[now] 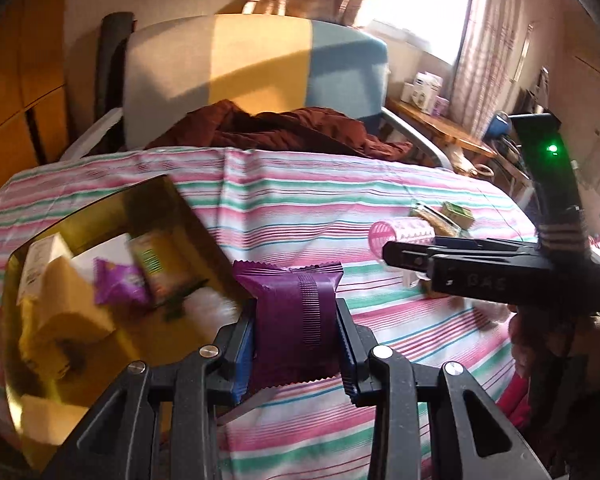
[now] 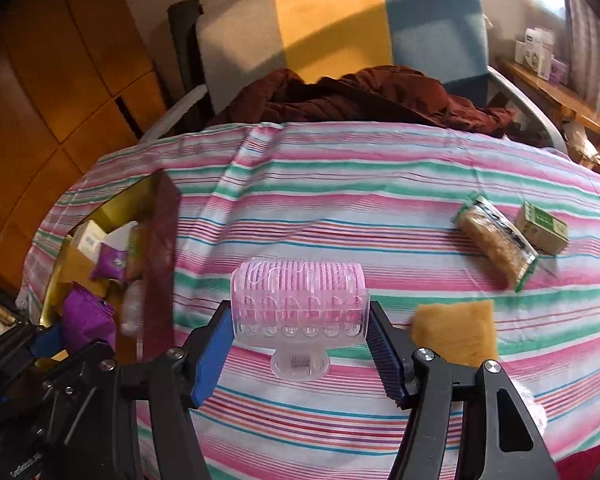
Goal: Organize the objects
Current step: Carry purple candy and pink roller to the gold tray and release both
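My left gripper (image 1: 296,332) is shut on a purple snack packet (image 1: 296,320), held just right of a gold box (image 1: 172,200) that holds a small purple packet (image 1: 120,282), a green packet (image 1: 156,264) and white cartons. My right gripper (image 2: 300,336) is shut on a pink hair roller (image 2: 300,300) above the striped cloth; the roller also shows in the left wrist view (image 1: 400,234). The gold box (image 2: 140,196) and the left gripper's purple packet (image 2: 86,320) show at the left of the right wrist view.
On the striped cloth (image 2: 340,208) lie a grain bar in clear wrap (image 2: 496,244), a small green box (image 2: 542,228) and a yellow sponge (image 2: 456,330). A chair with a dark red garment (image 2: 360,96) stands behind the table. A wooden wardrobe is at the left.
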`<action>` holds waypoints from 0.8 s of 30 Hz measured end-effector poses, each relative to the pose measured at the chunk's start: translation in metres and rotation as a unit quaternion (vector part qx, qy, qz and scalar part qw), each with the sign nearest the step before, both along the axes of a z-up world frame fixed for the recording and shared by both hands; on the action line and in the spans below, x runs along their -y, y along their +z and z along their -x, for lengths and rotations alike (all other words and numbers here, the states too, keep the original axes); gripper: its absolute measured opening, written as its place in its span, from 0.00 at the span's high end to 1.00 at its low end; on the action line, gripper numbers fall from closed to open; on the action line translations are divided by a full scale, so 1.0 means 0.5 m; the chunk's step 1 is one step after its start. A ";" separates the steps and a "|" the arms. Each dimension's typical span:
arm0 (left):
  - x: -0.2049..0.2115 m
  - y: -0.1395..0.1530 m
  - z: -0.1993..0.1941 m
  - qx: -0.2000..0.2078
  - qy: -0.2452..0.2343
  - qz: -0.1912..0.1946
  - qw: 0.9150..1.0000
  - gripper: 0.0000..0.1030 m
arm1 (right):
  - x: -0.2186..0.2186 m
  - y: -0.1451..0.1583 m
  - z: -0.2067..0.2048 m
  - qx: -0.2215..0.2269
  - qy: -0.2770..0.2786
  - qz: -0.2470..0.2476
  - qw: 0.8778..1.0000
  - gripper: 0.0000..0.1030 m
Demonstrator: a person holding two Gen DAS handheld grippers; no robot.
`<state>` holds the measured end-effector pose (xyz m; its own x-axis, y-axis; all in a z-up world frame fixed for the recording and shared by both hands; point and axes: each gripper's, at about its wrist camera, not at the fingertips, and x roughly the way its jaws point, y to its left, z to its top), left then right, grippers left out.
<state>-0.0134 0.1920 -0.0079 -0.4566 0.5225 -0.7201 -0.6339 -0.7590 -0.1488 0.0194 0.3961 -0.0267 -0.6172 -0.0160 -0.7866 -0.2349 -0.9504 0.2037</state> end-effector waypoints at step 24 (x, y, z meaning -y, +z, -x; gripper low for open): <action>0.230 -0.077 0.084 0.056 0.121 -0.018 0.991 0.60 | 0.292 0.043 0.280 0.005 0.158 -0.009 0.987 0.37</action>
<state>-0.0554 0.0772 -0.0462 -0.4904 0.4341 -0.7557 -0.4123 -0.8795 -0.2376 -0.1204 0.2499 -0.0051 -0.5757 -0.1915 -0.7949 0.0715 -0.9802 0.1844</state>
